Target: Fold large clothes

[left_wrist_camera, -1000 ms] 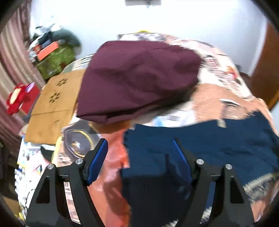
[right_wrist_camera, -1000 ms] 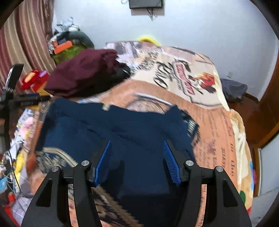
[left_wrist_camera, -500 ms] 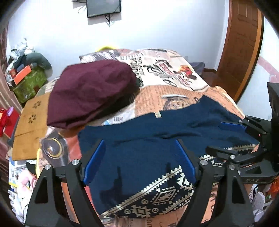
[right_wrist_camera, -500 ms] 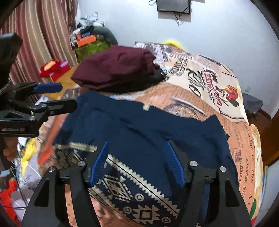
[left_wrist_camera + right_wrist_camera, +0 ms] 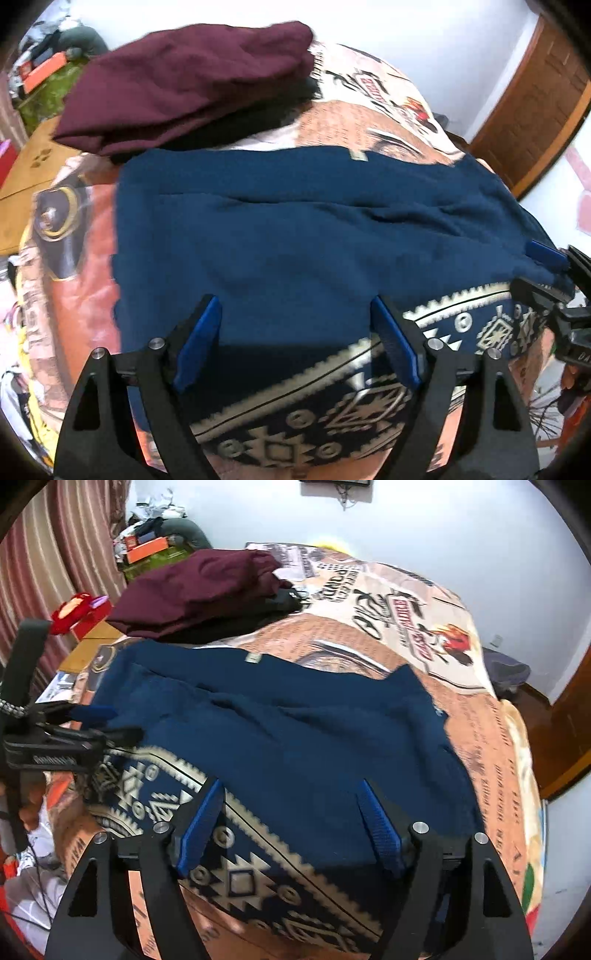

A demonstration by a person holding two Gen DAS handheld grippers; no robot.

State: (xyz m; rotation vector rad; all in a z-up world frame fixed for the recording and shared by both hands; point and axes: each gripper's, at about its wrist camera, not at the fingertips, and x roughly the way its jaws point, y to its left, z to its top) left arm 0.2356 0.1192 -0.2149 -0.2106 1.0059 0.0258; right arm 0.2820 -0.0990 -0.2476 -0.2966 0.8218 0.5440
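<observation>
Two grippers, left [image 5: 295,343] and right [image 5: 291,827], hover over the blue sweater [image 5: 295,229], fingers spread.

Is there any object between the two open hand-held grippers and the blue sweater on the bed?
Nothing visible. The left hand-held gripper and right hand-held gripper are both open directly over the blue sweater. The maroon garment lies beyond it, farther up the bed.

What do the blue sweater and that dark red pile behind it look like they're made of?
The blue sweater looks like soft matte knit, perhaps wool or acrylic: it has a fuzzy surface, and the cream pattern band seems knitted in. The dark red pile looks like thinner woven cloth, possibly cotton: smooth, matte, with fine creases. Neither fibre can be confirmed.
</observation>
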